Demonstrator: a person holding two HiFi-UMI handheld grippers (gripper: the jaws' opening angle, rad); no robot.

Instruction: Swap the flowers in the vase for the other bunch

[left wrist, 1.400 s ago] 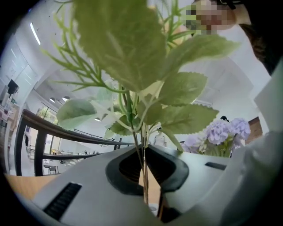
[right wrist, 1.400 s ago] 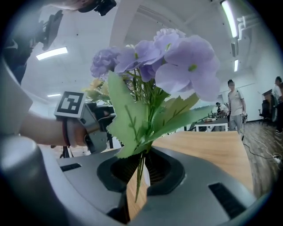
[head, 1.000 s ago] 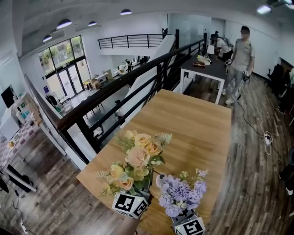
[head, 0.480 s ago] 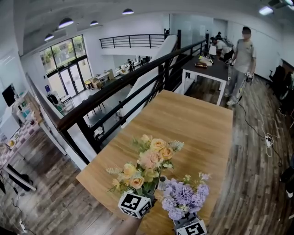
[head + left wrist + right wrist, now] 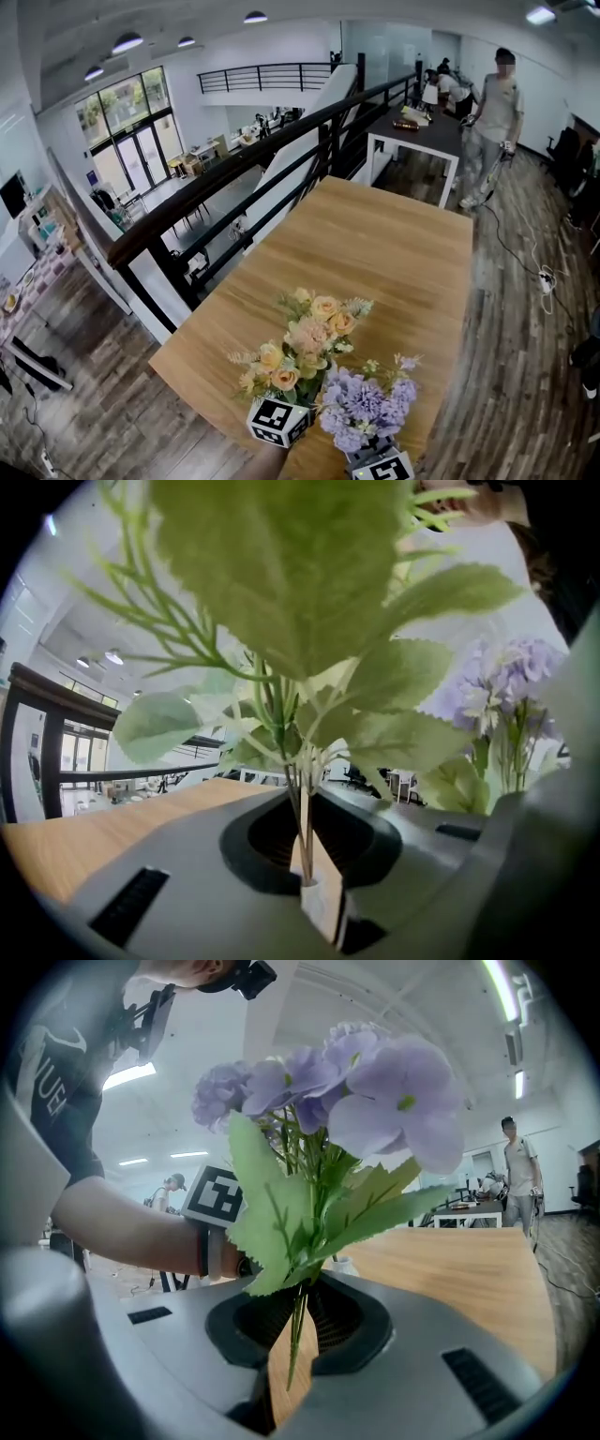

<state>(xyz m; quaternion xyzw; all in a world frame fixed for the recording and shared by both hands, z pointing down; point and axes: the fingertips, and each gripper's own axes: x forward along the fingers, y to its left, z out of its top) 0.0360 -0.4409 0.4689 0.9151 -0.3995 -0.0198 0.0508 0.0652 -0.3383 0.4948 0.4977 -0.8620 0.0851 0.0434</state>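
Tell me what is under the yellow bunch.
The yellow bunch's stems run down between the left gripper's jaws, which have just been opening, to something white; table lies beyond. In the head view the blooms cover whatever is below.

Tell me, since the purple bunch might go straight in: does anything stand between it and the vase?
Nothing visible does. In the right gripper view the vase sits just beyond the purple bunch, half hidden by that bunch's own leaves. The peach bunch stands to its left. The vase's mouth cannot be seen.

A peach-yellow bunch [image 5: 300,342], a lilac bunch [image 5: 361,408], and a tan wood-grain table [image 5: 394,244].
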